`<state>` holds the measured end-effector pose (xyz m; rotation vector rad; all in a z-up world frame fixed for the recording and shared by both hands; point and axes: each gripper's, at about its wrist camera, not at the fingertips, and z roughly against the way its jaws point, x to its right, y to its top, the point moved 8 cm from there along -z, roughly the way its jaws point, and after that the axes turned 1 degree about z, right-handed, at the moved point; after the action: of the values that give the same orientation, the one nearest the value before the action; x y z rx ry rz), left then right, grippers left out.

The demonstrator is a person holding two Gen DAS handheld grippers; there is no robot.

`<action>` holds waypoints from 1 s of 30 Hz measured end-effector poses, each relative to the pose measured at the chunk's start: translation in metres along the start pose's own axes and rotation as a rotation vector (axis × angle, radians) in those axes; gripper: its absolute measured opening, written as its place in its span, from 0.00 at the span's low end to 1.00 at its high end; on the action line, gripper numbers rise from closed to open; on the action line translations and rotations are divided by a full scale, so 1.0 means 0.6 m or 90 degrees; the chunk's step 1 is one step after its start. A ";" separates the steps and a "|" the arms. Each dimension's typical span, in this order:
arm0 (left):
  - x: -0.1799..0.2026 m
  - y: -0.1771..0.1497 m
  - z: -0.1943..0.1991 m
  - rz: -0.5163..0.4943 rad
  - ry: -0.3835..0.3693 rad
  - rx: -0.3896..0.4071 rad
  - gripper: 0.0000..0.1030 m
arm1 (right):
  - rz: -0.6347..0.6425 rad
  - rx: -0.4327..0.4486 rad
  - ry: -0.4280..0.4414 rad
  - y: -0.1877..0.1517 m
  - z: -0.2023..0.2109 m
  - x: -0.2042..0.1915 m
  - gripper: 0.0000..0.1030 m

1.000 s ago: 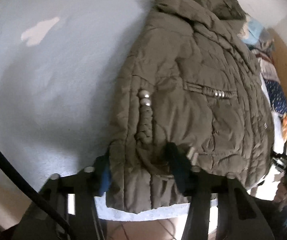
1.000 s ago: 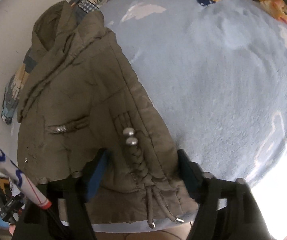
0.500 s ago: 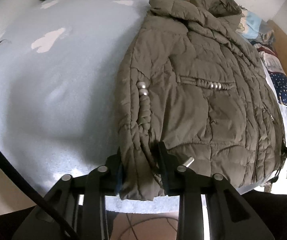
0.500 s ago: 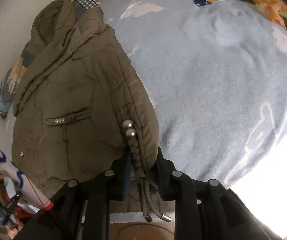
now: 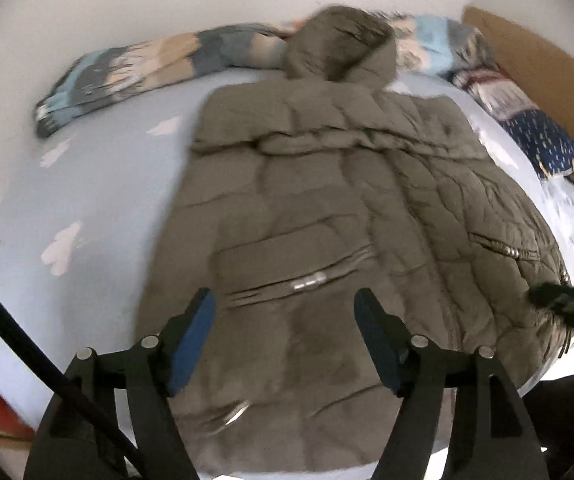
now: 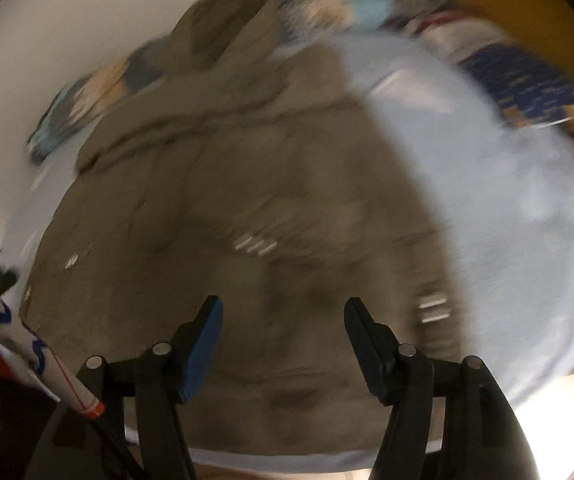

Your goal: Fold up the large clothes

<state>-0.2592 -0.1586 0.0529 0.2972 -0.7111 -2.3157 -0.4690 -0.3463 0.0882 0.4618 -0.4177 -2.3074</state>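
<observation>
An olive-brown quilted hooded jacket point(image 5: 327, 208) lies flat on the light blue bed point(image 5: 99, 184), hood toward the wall, hem at the near edge. My left gripper point(image 5: 285, 312) is open and empty above the jacket's lower left part. My right gripper point(image 6: 281, 316) is open and empty above the lower middle of the jacket point(image 6: 215, 208); that view is blurred. The right gripper's dark tip point(image 5: 563, 304) shows at the jacket's right edge in the left wrist view.
A rolled patterned blanket point(image 5: 135, 72) lies along the wall behind the jacket. Patterned clothes point(image 5: 535, 136) are piled at the bed's right side by a brown board point(image 5: 539, 64). A white stick with blue and red marks point(image 6: 27, 352) crosses the lower left of the right wrist view.
Both grippers were shut on the jacket's side edges half a second ago; now both are open and lifted back. The jacket lies wider and flatter on the bed.
</observation>
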 end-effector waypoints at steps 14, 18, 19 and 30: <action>0.036 0.213 -0.065 0.007 -0.029 0.026 0.69 | -0.020 0.003 0.053 0.107 0.036 -0.025 0.51; 0.006 0.260 -0.106 0.032 -0.023 0.035 0.69 | -0.014 0.041 0.050 0.231 0.088 -0.044 0.51; -0.005 0.260 -0.120 0.048 -0.020 0.030 0.69 | -0.015 0.047 0.053 0.256 0.100 -0.047 0.51; -0.058 0.243 -0.179 0.082 -0.032 -0.016 0.69 | -0.026 0.104 0.016 0.652 0.027 -0.071 0.51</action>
<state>-0.1115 -0.2686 0.0472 0.1764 -0.7048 -2.2152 -0.2124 -0.5784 0.2769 0.5839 -0.5917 -2.3140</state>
